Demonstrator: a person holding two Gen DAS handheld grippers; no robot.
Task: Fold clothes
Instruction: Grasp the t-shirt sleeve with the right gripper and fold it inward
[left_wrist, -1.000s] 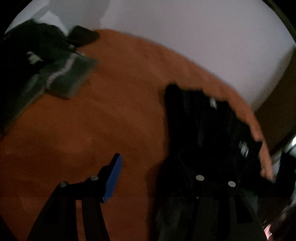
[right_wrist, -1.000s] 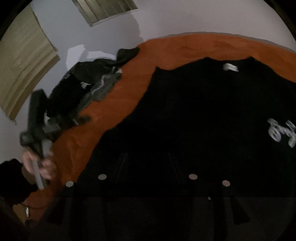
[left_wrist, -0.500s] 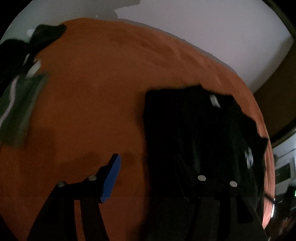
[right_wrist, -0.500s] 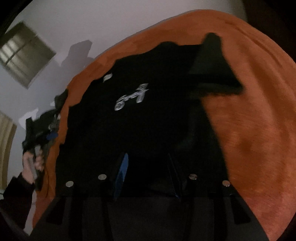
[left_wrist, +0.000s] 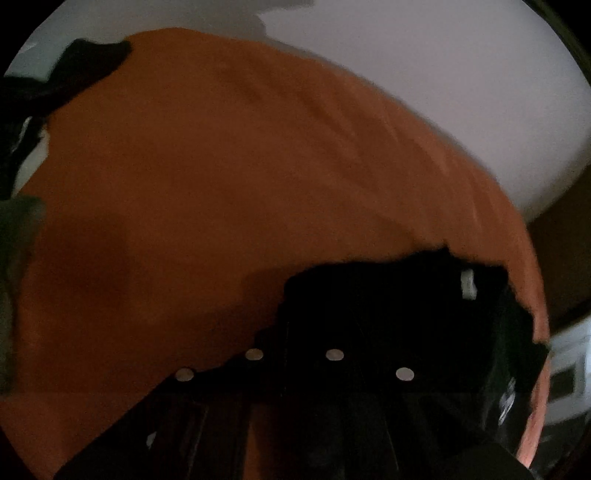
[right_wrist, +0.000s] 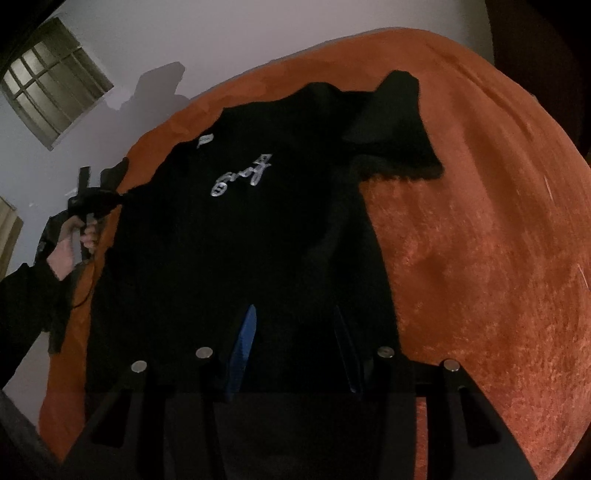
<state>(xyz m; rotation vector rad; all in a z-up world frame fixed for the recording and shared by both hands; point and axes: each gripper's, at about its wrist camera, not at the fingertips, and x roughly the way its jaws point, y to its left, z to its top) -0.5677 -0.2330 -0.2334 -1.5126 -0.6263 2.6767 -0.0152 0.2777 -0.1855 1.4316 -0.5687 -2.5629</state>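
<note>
A black shirt (right_wrist: 240, 240) lies spread front-up on the orange bed cover (right_wrist: 480, 240), with a silver print (right_wrist: 242, 175) on the chest and a white neck label (right_wrist: 204, 141). Its right sleeve (right_wrist: 395, 136) is folded over at the far side. My right gripper (right_wrist: 294, 310) hangs open over the shirt's near hem, blue pads apart. In the left wrist view the shirt (left_wrist: 388, 302) fills the lower right. My left gripper (left_wrist: 293, 332) has its fingers drawn together at the shirt's left edge, the tips lost in black cloth. The right wrist view shows that gripper (right_wrist: 94, 201) held in a hand (right_wrist: 70, 251).
A heap of dark clothes (left_wrist: 55, 77) and a grey-green garment (left_wrist: 14, 258) lie at the bed's far left. The orange cover (left_wrist: 184, 184) is bare between that heap and the shirt. A white wall with a window (right_wrist: 51, 81) stands behind the bed.
My left gripper's fingers have closed together and it has moved in onto the shirt's left edge. My right gripper has swung round to the shirt's near hem and stays open.
</note>
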